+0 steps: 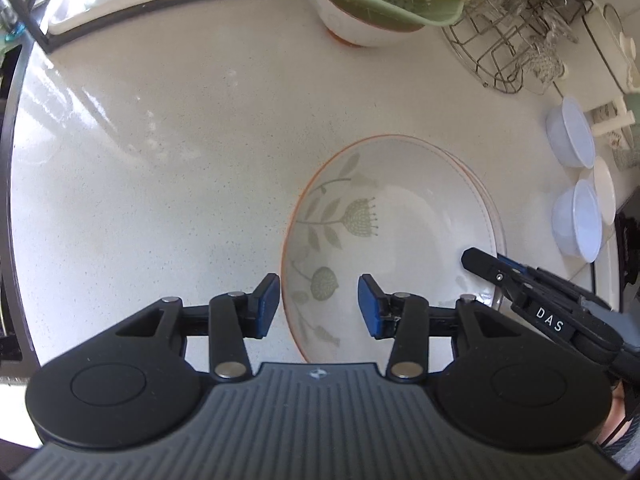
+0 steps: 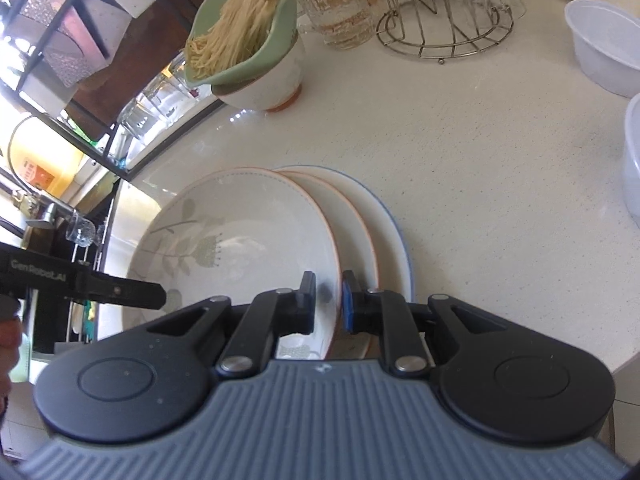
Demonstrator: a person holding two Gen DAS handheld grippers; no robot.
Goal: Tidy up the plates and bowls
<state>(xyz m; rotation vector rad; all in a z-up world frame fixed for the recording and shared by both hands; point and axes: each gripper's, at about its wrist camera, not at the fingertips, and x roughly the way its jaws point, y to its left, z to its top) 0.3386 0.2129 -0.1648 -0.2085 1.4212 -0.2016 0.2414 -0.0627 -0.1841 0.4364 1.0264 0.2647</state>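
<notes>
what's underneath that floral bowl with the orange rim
Under the floral orange-rimmed ceramic bowl lie a second orange-rimmed white plate and, lowest, a blue-rimmed white plate. Only their right edges show; the bowl covers the rest, so anything else beneath it cannot be seen.

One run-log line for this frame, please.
right gripper: shut on top floral plate rim | left gripper: open, straddling opposite rim | stack on counter

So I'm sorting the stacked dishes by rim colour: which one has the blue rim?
The bottom plate, sticking out farthest right under the two orange-rimmed dishes; only its edge line is blue.
</notes>
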